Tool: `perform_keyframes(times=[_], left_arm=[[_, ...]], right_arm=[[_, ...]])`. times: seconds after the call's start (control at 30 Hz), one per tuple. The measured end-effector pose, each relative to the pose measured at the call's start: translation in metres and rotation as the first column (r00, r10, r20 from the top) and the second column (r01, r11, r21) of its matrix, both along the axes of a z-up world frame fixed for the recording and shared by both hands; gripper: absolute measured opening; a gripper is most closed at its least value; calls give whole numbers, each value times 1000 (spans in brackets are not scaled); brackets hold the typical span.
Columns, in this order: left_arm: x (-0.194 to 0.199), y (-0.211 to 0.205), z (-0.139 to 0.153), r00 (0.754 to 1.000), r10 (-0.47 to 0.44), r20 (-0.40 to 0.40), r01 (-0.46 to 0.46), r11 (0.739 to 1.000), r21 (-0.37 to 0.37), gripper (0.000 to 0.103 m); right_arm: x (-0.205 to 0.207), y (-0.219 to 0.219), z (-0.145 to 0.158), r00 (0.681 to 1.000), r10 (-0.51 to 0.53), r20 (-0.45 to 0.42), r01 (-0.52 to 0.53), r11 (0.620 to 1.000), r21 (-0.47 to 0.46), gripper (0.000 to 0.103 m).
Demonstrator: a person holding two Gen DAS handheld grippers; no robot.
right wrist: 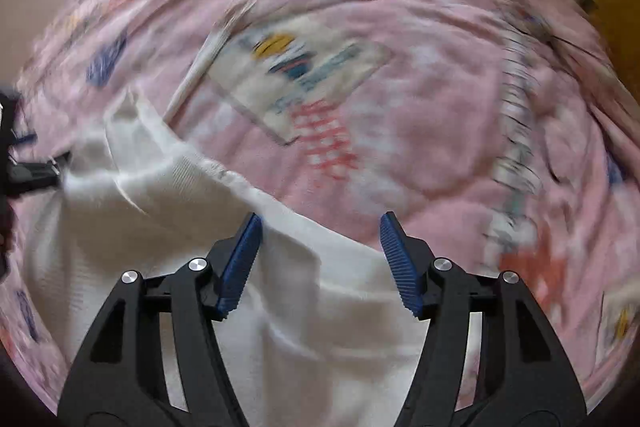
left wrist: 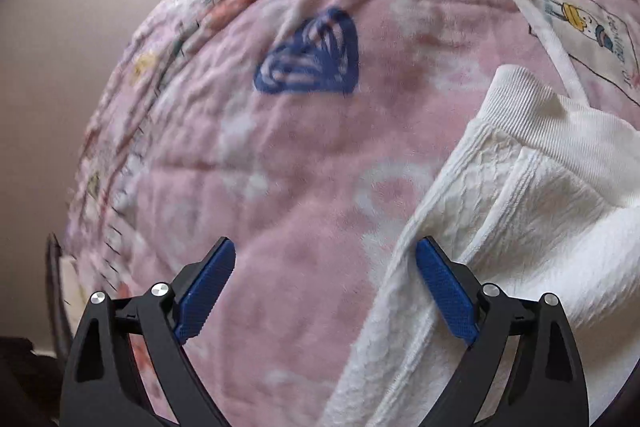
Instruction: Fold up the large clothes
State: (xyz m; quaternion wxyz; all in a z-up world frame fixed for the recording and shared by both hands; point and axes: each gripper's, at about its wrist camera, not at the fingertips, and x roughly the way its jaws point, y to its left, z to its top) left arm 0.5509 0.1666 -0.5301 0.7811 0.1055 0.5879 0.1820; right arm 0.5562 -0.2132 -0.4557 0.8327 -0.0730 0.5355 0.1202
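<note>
Your white, textured knit garment fills the lower right of the left wrist view and the lower left and centre of the right wrist view, lying in loose folds on the pink fleece blanket with cartoon prints that covers the bed. Its ribbed band shows at the right of the left view, turned up toward the top of the frame, with a flat white drawstring trailing away above it.

Your left claw stands wide open with nothing between its blue pads — only blanket shows in the gap, and the garment's edge passes just behind the right-hand pad. Your right claw is also open, holding nothing; white cloth lies beneath the gap, but the pads do not press on it.

Expect the garment to be soft, limp and fairly thick — light enough to lift, but it will sag and drag on the fleece. A single layer may slip out, so take hold at the ribbed band or a stitched edge, where the fabric is firmer and thick enough to pinch. Both views are motion-blurred, the right one more so, and its seams are hard to pick out.
</note>
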Motion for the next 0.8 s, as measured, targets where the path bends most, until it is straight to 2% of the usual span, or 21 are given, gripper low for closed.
perform_keyframes(times=[0.03, 0.13, 0.2, 0.23, 0.27, 0.33, 0.37, 0.4, 0.43, 0.5, 0.6, 0.63, 0.67, 0.7, 0.73, 0.77, 0.8], left_arm=[[3, -4, 9, 1000, -15, 21, 15, 1000, -8, 79], [14, -20, 38, 994, -61, 94, 68, 995, -72, 80], [27, -40, 55, 985, -117, 129, 135, 980, -143, 89], [37, -51, 53, 984, -138, 113, 157, 970, -185, 89], [43, -59, 47, 984, -153, 92, 167, 968, -185, 89], [58, -75, 13, 987, -154, 35, 157, 974, -165, 88], [64, -79, -7, 989, -146, -1, 145, 982, -121, 86], [70, -79, -22, 991, -130, -26, 128, 989, -72, 81], [73, -80, -30, 993, -115, -14, 115, 993, -39, 82], [80, -64, -36, 998, -28, 53, 26, 998, 53, 88], [83, -40, -38, 995, 44, 91, -55, 992, 114, 90], [84, -35, -40, 996, 34, 83, -46, 989, 137, 91], [84, -35, -41, 997, 0, 75, -13, 985, 174, 93], [84, -40, -42, 997, -40, 65, 25, 977, 212, 93], [83, -44, -41, 996, -72, 60, 56, 969, 243, 93], [82, -45, -39, 995, -82, 64, 64, 968, 242, 93], [82, -46, -37, 994, -87, 62, 71, 971, 228, 93]], right_arm=[[-9, -13, 6, 1000, -25, 10, 25, 1000, 17, 61], [-32, -63, 1, 993, -116, -34, 118, 991, 66, 61], [-41, -90, -24, 983, -134, -125, 152, 978, 146, 60], [-46, -96, -39, 978, -137, -158, 162, 973, 162, 60], [-50, -96, -49, 977, -123, -176, 151, 976, 158, 60], [-56, -87, -76, 984, -92, -154, 101, 994, 47, 60], [-56, -82, -93, 988, -90, -126, 85, 995, -42, 60], [-55, -82, -102, 990, -93, -109, 86, 994, -66, 60], [-53, -83, -110, 991, -99, -95, 92, 993, -70, 60], [-51, -84, -119, 993, -110, -43, 107, 992, -75, 60], [-56, -95, -111, 983, -182, 32, 183, 982, -50, 58], [-58, -105, -108, 975, -219, 42, 220, 975, -29, 54], [-60, -117, -107, 964, -260, 57, 262, 965, -32, 44], [-62, -136, -106, 945, -320, 68, 323, 946, -33, 45], [-62, -147, -109, 941, -338, 22, 338, 941, 31, 45], [-62, -154, -111, 939, -344, -18, 344, 936, 69, 45], [-63, -151, -109, 946, -323, -13, 323, 945, 49, 44]])
